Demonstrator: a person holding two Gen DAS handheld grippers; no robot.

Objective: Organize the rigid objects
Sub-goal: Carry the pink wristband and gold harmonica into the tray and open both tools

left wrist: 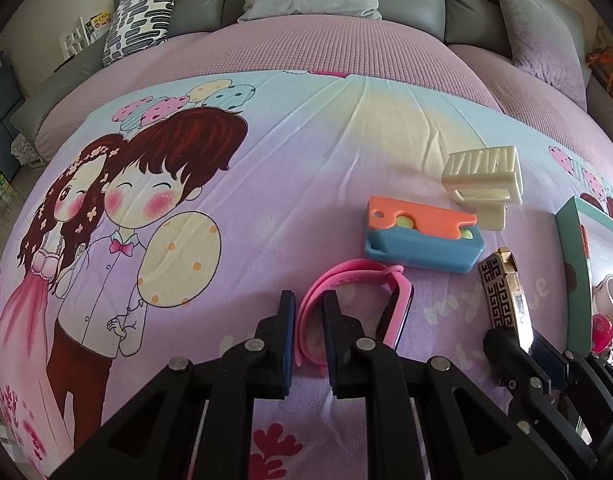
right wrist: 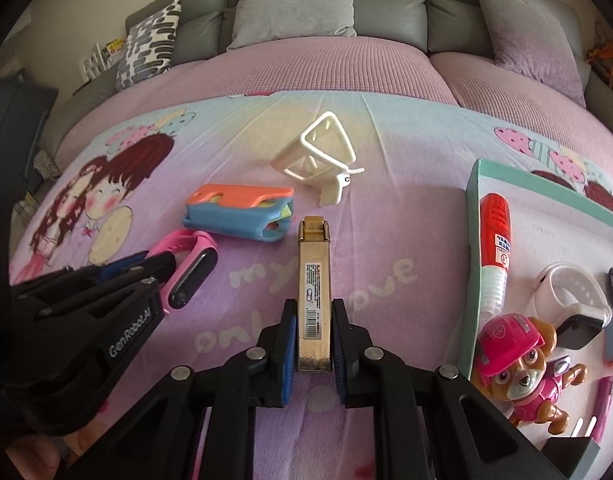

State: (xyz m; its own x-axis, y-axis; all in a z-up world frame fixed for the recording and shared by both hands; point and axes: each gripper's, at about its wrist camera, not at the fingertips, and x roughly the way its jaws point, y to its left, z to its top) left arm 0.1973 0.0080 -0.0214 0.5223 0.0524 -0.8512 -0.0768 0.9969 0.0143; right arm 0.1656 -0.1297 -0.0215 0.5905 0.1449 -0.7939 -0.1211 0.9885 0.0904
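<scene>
Jaws of the right gripper (right wrist: 313, 334) are clenched on the near end of a gold case (right wrist: 314, 280), pads pressed to its two long sides; jaws of the left gripper (left wrist: 309, 320) are clamped on the strap of a pink watch (left wrist: 354, 300), one finger set inside the loop. Case: slim rectangular bar, hard and glossy, barcode label on the upper face, fret pattern on one side, hinged cap at the far end. Its long axis runs straight away from the right jaws toward 12 o'clock, so it is gripped across its narrow width. Tray (right wrist: 472, 240): shallow, teal-rimmed, lying at 3 o'clock of the case, on the right gripper's own side; that arm is judged the nearer for the deposit, the case needing to be carried sideways over the rim. Already inside: a red tube (right wrist: 494, 236), a white watch (right wrist: 566, 292), a plastic pup toy (right wrist: 518, 364). Watch: soft rubbery band, dark glossy face, at 9 o'clock of the case. Loose on the printed sheet (right wrist: 242, 152): an orange-and-blue plastic holder (right wrist: 238, 212) at 11 o'clock, a cream lattice clip (right wrist: 318, 156) at 12 o'clock.
</scene>
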